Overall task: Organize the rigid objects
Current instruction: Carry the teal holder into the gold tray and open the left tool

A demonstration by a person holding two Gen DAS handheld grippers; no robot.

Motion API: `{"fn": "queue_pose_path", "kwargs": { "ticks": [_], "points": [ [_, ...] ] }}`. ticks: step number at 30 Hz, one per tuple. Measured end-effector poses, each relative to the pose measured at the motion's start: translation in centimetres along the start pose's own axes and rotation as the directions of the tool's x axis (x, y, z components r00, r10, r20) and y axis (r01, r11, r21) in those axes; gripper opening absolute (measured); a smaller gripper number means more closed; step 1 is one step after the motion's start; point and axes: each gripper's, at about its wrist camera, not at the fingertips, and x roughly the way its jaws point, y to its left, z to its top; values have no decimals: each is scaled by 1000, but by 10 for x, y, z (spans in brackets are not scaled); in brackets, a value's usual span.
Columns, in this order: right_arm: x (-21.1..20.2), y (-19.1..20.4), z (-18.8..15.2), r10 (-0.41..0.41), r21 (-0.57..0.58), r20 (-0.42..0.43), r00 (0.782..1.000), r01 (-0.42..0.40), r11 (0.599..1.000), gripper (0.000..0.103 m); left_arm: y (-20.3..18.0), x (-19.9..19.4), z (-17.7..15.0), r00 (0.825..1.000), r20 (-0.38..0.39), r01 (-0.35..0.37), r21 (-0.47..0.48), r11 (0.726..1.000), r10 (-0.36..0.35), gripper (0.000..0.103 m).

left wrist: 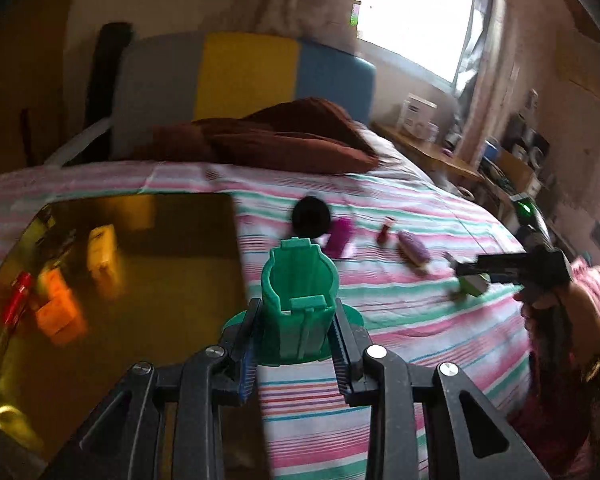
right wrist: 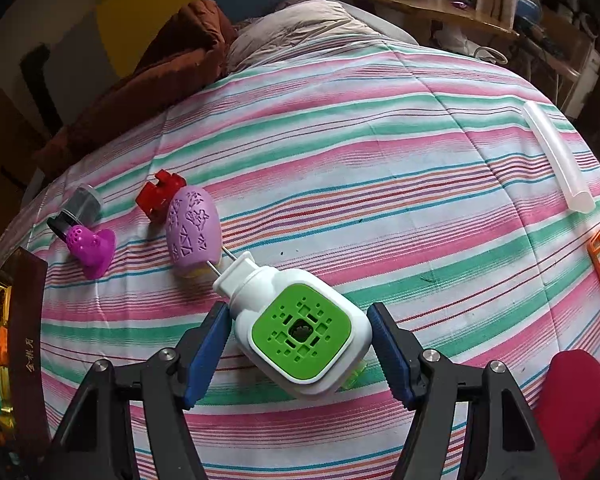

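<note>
Green plastic, ribbed and cup-shaped, is what we see clenched in the jaws of the left gripper (left wrist: 298, 334): a holder (left wrist: 298, 300) carried above the striped bedspread (left wrist: 380, 320), just beside the straight edge of a glossy gold tray (left wrist: 140, 264). The right gripper (right wrist: 300, 354) has its jaws released, flanking without touching a white device with a perforated green face (right wrist: 300, 332) lying on the bed. Left of it lie a lilac patterned egg (right wrist: 194, 232), a red block (right wrist: 160, 194) and a magenta funnel-like piece (right wrist: 94, 248); the broad middle of the bedspread lies open.
</note>
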Motion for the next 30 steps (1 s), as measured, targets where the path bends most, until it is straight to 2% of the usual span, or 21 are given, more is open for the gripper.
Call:
{"fn": "queue_pose_path", "kwargs": {
  "ticks": [5,7,12,16,20,26,30],
  "points": [
    [0,3,1,-4,-13,11,1000,4,1000,70,46,-4,2,997,1,-78,-80,994,79,31],
    [1,4,2,-4,-14,10,1000,4,1000,70,66,0,3,994,-30,-111,-118,987,109,31],
    [1,3,3,-16,-13,15,1000,16,1000,70,101,18,8,984,-129,-149,-188,971,125,31],
    [3,3,3,-21,-8,12,1000,21,1000,70,107,39,27,975,-186,-159,-173,972,126,31],
    [4,1,3,-22,-4,11,1000,22,1000,70,103,70,51,965,-217,-171,-83,982,150,31],
    [4,-2,5,-5,14,13,1000,5,1000,70,124,115,66,937,-308,-219,-153,964,164,31],
    [4,-1,5,3,14,11,1000,-3,1000,70,127,128,70,929,-302,-267,-141,953,216,31]
  ]
}}
